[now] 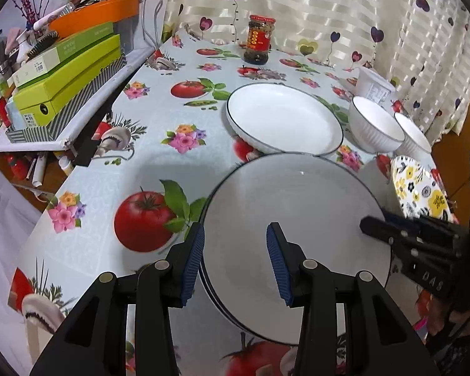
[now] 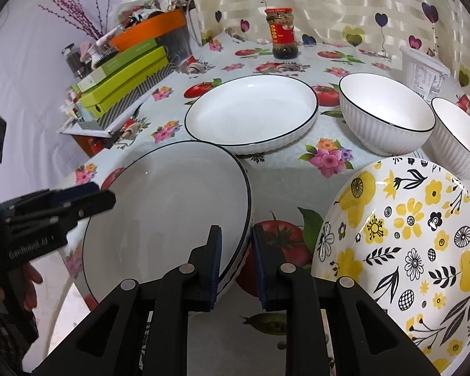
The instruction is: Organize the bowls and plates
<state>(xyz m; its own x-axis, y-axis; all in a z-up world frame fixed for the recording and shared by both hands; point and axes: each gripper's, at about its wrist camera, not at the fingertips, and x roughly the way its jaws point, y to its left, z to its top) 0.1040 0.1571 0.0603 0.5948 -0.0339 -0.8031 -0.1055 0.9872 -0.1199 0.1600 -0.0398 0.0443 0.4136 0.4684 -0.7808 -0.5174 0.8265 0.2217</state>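
Note:
A stack of white plates with dark rims point(image 1: 291, 219) point(image 2: 169, 206) sits near the table's front edge. My left gripper point(image 1: 235, 235) is open, its fingers straddling the stack's left rim. My right gripper point(image 2: 236, 238) is narrowly open, its fingers straddling the stack's right rim; it also shows in the left wrist view point(image 1: 379, 228). A single white deep plate point(image 1: 282, 116) point(image 2: 250, 112) lies behind. Two white ribbed bowls point(image 1: 373, 125) point(image 2: 385, 112) stand at the right. A yellow-flowered plate point(image 2: 407, 250) point(image 1: 420, 188) lies at the front right.
A red-lidded jar point(image 1: 258, 39) point(image 2: 282, 33) stands at the back by the curtain. A white plastic tub point(image 2: 423, 72) sits at the back right. Green boxes and an orange basin point(image 1: 69, 62) crowd a shelf on the left. The tablecloth point(image 1: 147, 156) has tomato prints.

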